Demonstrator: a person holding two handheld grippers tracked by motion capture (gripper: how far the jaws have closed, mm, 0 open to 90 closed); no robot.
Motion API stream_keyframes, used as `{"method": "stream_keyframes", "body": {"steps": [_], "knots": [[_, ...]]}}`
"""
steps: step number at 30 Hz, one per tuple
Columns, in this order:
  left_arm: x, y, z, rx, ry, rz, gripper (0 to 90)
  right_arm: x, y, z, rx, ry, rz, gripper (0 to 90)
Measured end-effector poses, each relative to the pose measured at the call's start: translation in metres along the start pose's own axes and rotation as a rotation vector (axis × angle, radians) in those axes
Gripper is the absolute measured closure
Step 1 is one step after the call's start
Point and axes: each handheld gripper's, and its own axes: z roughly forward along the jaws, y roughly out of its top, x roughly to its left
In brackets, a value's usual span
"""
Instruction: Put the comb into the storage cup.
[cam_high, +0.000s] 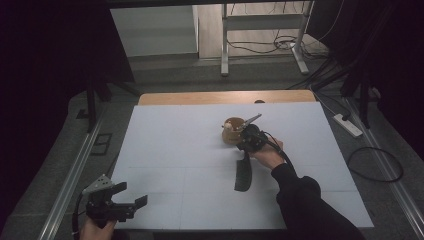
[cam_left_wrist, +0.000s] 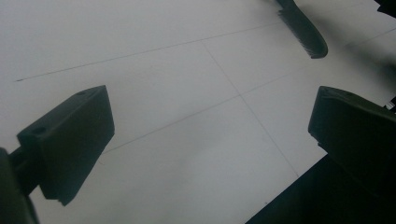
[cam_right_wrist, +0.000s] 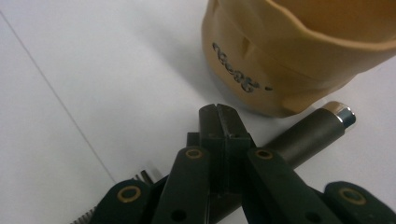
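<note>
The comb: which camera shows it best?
The high view: the whole dark comb lies on the white table, just below the right hand. The left gripper view catches one toothed end at its top edge; the right gripper view shows a few teeth.

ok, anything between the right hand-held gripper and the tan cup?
Nothing straight ahead: the right hand-held gripper, shut, faces the cup across bare table. A dark silver-capped handle lies under its jaws, ending beside the cup's base.
</note>
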Motion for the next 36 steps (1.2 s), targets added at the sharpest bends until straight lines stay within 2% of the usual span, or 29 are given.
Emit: {"method": "stream_keyframes", "body": {"steps": [6, 16, 36], "knots": [[0.0, 0.0, 0.0, 0.0, -0.001, -0.002, 0.8, -0.004, -0.001, 0.008, 0.02, -0.009, -0.001, 89.6], [0.0, 0.0, 0.0, 0.0, -0.004, -0.001, 0.9, -0.01, -0.003, 0.012, 0.037, -0.021, -0.001, 89.5], [0.0, 0.0, 0.0, 0.0, -0.003, -0.002, 0.9, -0.008, -0.013, 0.002, 0.076, -0.015, -0.007, 89.6]]}}
